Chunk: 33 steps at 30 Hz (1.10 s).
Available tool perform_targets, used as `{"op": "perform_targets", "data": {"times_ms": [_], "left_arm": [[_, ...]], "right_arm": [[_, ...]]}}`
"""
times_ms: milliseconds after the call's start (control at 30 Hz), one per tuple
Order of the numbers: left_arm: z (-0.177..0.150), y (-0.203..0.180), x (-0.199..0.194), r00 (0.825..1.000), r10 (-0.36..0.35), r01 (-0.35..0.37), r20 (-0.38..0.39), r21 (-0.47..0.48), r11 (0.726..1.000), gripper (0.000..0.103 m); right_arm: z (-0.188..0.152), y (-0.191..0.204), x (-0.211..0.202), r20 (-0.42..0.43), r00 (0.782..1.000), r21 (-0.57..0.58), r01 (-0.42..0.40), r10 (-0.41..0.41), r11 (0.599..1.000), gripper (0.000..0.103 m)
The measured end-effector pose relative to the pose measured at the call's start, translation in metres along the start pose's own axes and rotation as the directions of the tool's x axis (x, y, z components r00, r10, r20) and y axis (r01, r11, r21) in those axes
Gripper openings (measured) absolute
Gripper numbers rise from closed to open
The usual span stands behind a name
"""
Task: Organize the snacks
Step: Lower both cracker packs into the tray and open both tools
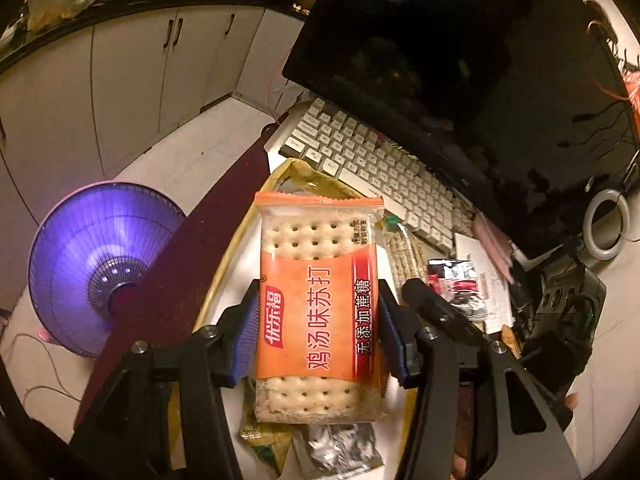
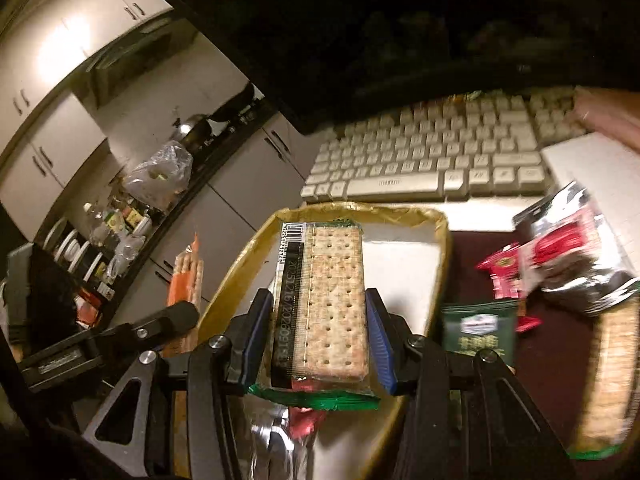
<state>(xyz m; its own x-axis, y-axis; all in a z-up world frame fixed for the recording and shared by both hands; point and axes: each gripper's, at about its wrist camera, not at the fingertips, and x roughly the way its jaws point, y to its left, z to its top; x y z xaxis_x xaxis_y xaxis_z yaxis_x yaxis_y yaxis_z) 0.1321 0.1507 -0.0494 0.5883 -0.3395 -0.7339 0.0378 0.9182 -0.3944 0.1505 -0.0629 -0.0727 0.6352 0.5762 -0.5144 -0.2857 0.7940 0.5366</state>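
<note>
The left hand-held gripper (image 1: pixel 318 328) is clamped on an orange cracker pack (image 1: pixel 318 308), holding it above the gold-rimmed tray (image 1: pixel 224 264) near the keyboard (image 1: pixel 372 164). The right hand-held gripper (image 2: pixel 318 336) is clamped on a green cracker pack (image 2: pixel 332 308) over the same tray (image 2: pixel 440 264), with loose snack packets (image 2: pixel 568 248) lying on the counter (image 2: pixel 552 356) to the right.

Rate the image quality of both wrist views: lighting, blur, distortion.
Left wrist: dim warm light, strong fisheye bending, orange cracker pack sharp, monitor nearly black. Right wrist: same dimness, green cracker pack sharp, snack packets at right smeared by motion blur.
</note>
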Motion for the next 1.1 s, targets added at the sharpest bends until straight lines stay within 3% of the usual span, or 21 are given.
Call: {"op": "perform_targets", "data": {"times_ms": [133, 267, 433, 533, 667, 767, 900, 1100], "left_arm": [[0.005, -0.004, 0.012, 0.997, 0.078, -0.077, -0.015, 0.059, 0.995, 0.055], [0.012, -0.004, 0.033, 0.987, 0.135, -0.129, -0.092, 0.065, 0.989, 0.055], [0.017, 0.003, 0.039, 0.983, 0.135, -0.134, -0.125, 0.016, 0.991, 0.056], [0.017, 0.004, 0.038, 0.985, 0.106, -0.107, -0.139, 0.004, 0.994, 0.062], [0.016, 0.0, 0.02, 0.997, 0.035, -0.036, -0.065, -0.02, 0.999, 0.073], [0.01, -0.005, 0.002, 1.0, -0.015, 0.015, 0.017, -0.016, 1.0, 0.084], [-0.003, -0.013, -0.015, 0.996, 0.003, -0.003, 0.087, -0.004, 1.0, 0.085], [-0.021, -0.022, -0.032, 0.992, -0.06, 0.061, 0.111, -0.006, 0.998, 0.085]], "right_arm": [[-0.006, 0.004, 0.006, 0.013, 0.996, -0.04, 0.084, -0.083, 0.996, 0.046], [-0.006, -0.005, 0.008, -0.005, 0.995, -0.021, 0.1, -0.101, 0.995, 0.046], [-0.006, 0.002, 0.01, -0.002, 0.991, -0.063, 0.137, -0.137, 0.989, 0.047], [-0.005, 0.001, 0.01, -0.004, 0.991, -0.06, 0.13, -0.13, 0.99, 0.048], [-0.004, 0.0, 0.002, 0.019, 0.997, -0.042, 0.073, -0.072, 0.996, 0.049], [-0.002, 0.005, -0.016, 0.11, 0.994, -0.052, 0.022, -0.016, 0.998, 0.056], [-0.003, 0.009, -0.028, 0.164, 0.986, -0.072, -0.002, 0.013, 0.997, 0.066], [-0.001, 0.004, -0.034, 0.171, 0.984, -0.068, -0.04, 0.052, 0.997, 0.066]]}}
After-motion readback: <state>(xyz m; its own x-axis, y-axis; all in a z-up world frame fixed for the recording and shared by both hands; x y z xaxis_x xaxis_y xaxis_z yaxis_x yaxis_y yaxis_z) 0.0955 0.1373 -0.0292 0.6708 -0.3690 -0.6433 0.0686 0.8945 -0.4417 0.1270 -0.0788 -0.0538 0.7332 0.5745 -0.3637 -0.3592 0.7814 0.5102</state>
